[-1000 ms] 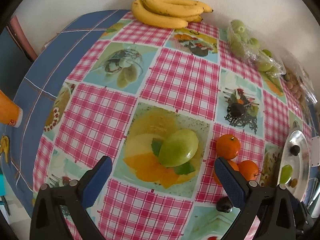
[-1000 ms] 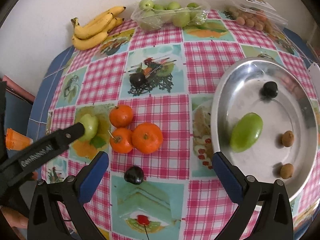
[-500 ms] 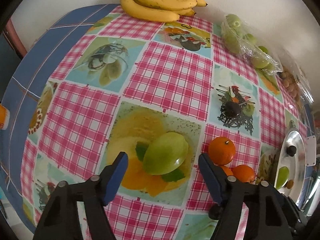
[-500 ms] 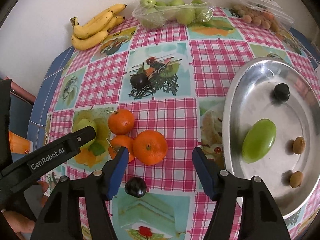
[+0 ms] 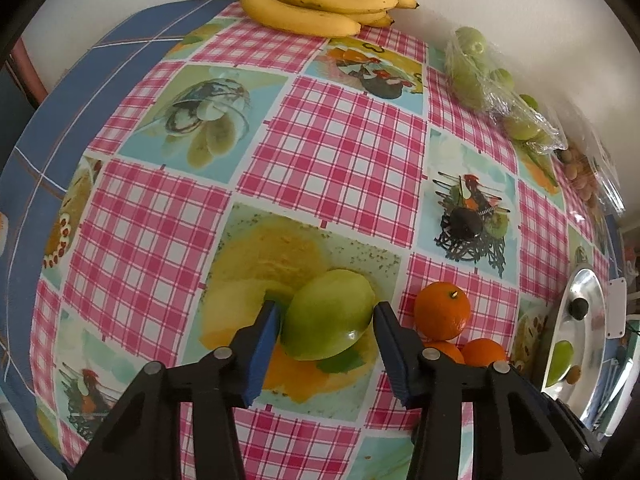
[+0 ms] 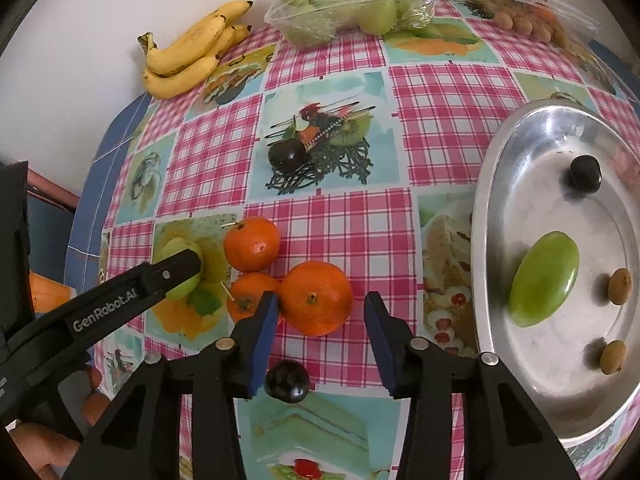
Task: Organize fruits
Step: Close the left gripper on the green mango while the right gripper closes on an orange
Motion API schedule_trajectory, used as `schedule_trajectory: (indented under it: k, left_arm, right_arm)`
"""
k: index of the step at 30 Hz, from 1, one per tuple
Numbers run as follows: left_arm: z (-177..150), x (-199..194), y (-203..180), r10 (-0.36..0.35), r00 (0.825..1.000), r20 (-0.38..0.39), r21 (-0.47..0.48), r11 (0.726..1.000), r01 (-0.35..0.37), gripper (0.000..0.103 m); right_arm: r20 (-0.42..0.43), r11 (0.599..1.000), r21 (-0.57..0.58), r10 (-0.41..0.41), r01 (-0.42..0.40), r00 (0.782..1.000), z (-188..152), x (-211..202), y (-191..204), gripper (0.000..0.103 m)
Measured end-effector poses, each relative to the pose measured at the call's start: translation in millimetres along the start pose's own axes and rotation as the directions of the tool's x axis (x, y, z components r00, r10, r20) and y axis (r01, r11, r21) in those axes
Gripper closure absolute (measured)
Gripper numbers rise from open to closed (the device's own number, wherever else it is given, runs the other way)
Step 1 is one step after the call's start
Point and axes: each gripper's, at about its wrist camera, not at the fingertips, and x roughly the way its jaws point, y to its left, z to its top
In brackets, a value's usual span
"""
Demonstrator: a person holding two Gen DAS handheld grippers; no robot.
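Now look at the left claw (image 5: pixel 326 308): wide open a second ago, closing at this moment, with the big green fruit (image 5: pixel 328 314) right between the blue pads. Almost touching on both sides, maybe touching on one, but not squeezing yet, so not really grasping so far. Same story for the right claw (image 6: pixel 321 298): spread wide a second ago, closing now around the biggest orange (image 6: pixel 316 298), close on one side, with a small gap left on the other. Means two pick-ups about to happen together, by the look of it. Still sitting on the checked desk (image 5: pixel 332 140), both fruits, the green one on a yellow picture square and the orange just beside two smaller oranges (image 6: pixel 252 244). Probably headed for the shiny tray (image 6: pixel 520 152), already holding another green fruit (image 6: pixel 546 278), a dark plum and two little brown fruits. Careful with the round dark plum (image 6: pixel 287 382) lying on the desk just under the right claw, easy to bump and roll. Also bananas (image 5: pixel 320 4) far back by the wall, untouched. As for writing, only one bit easy to read: "GenRobot.AI" (image 6: pixel 108 308) in white on the black arm of the left claw, seen from the right side. No other labels clear enough to read.
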Motion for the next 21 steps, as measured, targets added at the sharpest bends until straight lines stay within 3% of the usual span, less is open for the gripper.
schedule_trajectory:
  k: [2,9,11,21]
  left_arm:
    - [0.0,0.6,-0.6,0.001,1.000,0.000,0.004,1.000,-0.001,0.051]
    - [2.7,10.9,-2.4,0.026,1.000,-0.017,0.021,0.999,-0.026,0.051]
    - [3.4,13.1,-2.8,0.017,1.000,-0.020,0.019,1.000,-0.017,0.055]
    - [1.6,-2.1,-4.6,-0.031,0.999,0.018,0.023,0.999,0.030,0.056]
  right_arm:
    - [0.002,1.000,-0.003,0.007,-0.007,1.000,-0.2,-0.7,1.5,0.064]
    - [-0.003,1.000,-0.007,0.010,-0.010,1.000,0.4,0.1,1.5,0.064]
    - [-0.003,1.000,-0.007,0.010,-0.010,1.000,0.2,0.0,1.4,0.064]
    - [0.002,1.000,0.004,0.006,-0.006,1.000,-0.9,-5.1,-1.0,0.065]
